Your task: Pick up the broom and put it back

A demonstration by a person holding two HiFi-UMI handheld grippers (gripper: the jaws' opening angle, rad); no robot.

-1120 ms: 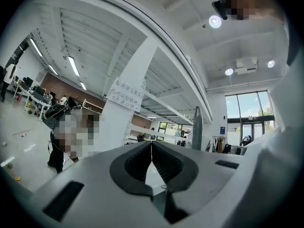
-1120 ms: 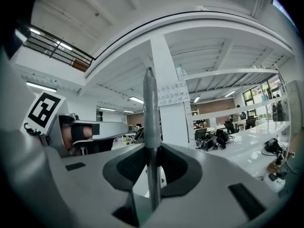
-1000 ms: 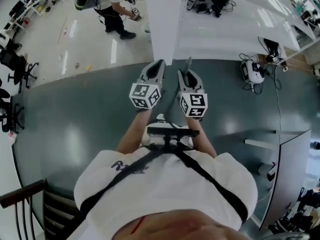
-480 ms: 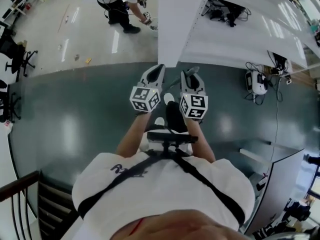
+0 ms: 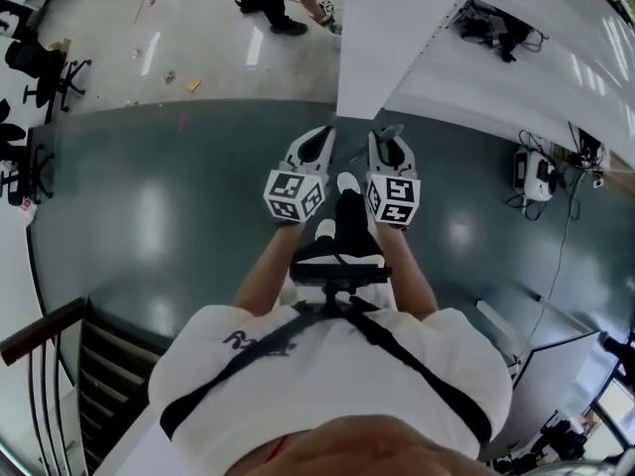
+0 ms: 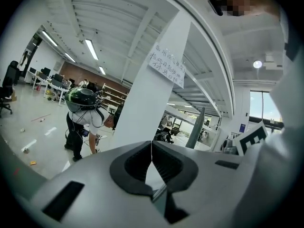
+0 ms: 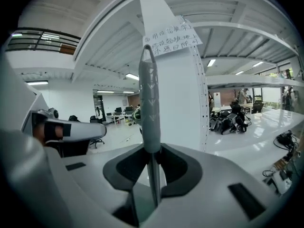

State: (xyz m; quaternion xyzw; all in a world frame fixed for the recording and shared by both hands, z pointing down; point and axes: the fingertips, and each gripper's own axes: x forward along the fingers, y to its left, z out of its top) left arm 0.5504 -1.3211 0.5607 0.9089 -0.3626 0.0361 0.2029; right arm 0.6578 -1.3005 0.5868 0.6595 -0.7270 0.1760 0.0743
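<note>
Looking steeply down from the head camera, a person's white-shirted chest fills the 6 o'clock edge. Both forearms reach toward 12 o'clock over a dark grey floor [image 5: 169, 206]. The left gripper [image 6: 152, 145] carries nothing: its own view shows the two dark pads pressed tip to tip with only empty space around them. Just beside it, at its 3 o'clock, the right gripper [image 7: 152, 148] is clamped on the broom handle [image 7: 150, 99]. This is a slim grey shaft that passes down through the jaws and rises straight toward 12 o'clock in that view, ending in a hanging loop. The broom's long axis therefore seems to stand roughly upright, crossing the line the gripper points along, and the right hand alone holds it. The brush end is not visible in any view. Directly beyond the handle, at 12 o'clock from both grippers, stands a broad white pillar [image 5: 382, 38] with a paper notice [image 7: 171, 36] stuck high on it. The pillar looks like the probable resting place, so the coming move likely depends on carrying the upright shaft straight ahead to that face, with the free left gripper near enough to steady it. Farther off, at about 10 o'clock in the left gripper view, a second person [image 6: 81, 115] bends over on a pale floor.
</note>
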